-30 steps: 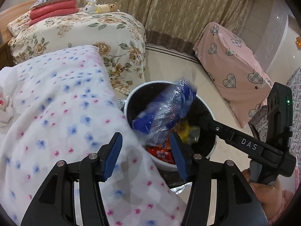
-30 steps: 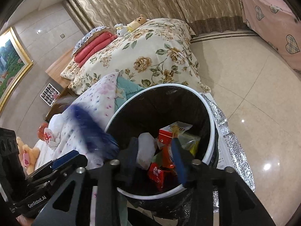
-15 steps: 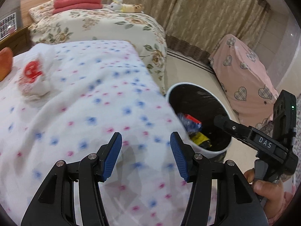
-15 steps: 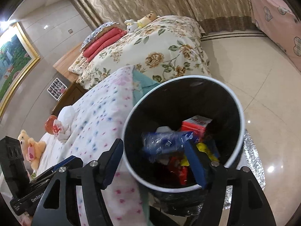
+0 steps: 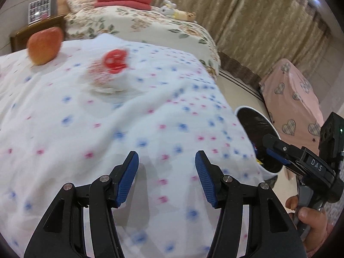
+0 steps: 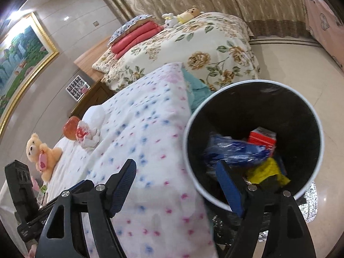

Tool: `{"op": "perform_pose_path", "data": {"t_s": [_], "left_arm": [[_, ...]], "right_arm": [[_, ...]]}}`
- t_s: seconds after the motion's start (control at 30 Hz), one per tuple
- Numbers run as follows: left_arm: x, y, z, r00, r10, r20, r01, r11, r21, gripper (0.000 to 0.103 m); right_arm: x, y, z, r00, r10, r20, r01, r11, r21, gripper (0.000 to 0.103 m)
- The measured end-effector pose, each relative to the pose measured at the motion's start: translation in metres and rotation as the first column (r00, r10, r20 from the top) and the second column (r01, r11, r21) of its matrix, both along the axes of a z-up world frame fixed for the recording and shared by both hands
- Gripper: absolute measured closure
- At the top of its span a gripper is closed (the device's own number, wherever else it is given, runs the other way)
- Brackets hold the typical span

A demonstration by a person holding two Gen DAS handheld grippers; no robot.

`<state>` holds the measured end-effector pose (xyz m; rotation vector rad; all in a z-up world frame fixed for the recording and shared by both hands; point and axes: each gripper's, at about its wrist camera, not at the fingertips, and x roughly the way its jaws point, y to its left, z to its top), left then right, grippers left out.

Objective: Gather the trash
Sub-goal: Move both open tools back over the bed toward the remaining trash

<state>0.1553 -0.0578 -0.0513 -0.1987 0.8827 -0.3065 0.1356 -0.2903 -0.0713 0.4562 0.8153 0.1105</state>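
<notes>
A white-rimmed bin [image 6: 318,129] with a black liner stands beside the bed and holds a blue plastic wrapper [image 6: 234,150], a red box [image 6: 262,138] and yellow trash [image 6: 266,171]. My right gripper [image 6: 178,185] hangs over the bed's edge and the bin's near rim; its jaws are opening with nothing between them. My left gripper [image 5: 166,178] is open and empty above the dotted blanket [image 5: 133,129]. Farther up the blanket lies a crumpled white wrapper with a red mark [image 5: 114,71], also seen in the right wrist view as that crumpled wrapper [image 6: 86,134].
An orange-red fruit-like object [image 5: 44,45] sits beyond the wrapper. A teddy bear [image 6: 42,154] lies at the bed's far side. A floral bed [image 6: 193,49], a wooden nightstand [image 6: 90,99] and a pink covered seat [image 5: 296,99] stand around. Silver foil [image 6: 309,206] lies under the bin.
The blue wrapper has dropped from the right gripper into the bin, and that gripper's jaws have spread. My left gripper has swung left from the bin to over the blanket.
</notes>
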Motion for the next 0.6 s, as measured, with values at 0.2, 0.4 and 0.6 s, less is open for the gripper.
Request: {"op": "perform_pose_path", "data": {"t_s": [0.2,0.4,0.6], "left_arm": [[-0.004,0.036,-0.002,0.997,0.076,-0.005,-0.076,0.997,-0.013,0.048],[-0.009,0.063,-0.003,0.992,0.129,-0.004,-0.129,0.991,-0.023,0.048],[-0.012,0.084,-0.005,0.986,0.168,-0.008,-0.168,0.986,-0.021,0.048]], "right_arm": [[0.007,0.028,-0.001,0.998,0.056,-0.001,-0.056,0.998,0.006,0.023],[0.013,0.059,0.002,0.993,0.121,0.002,-0.121,0.993,-0.002,0.022],[0.019,0.084,0.006,0.986,0.169,0.011,-0.169,0.985,-0.018,0.02]]}}
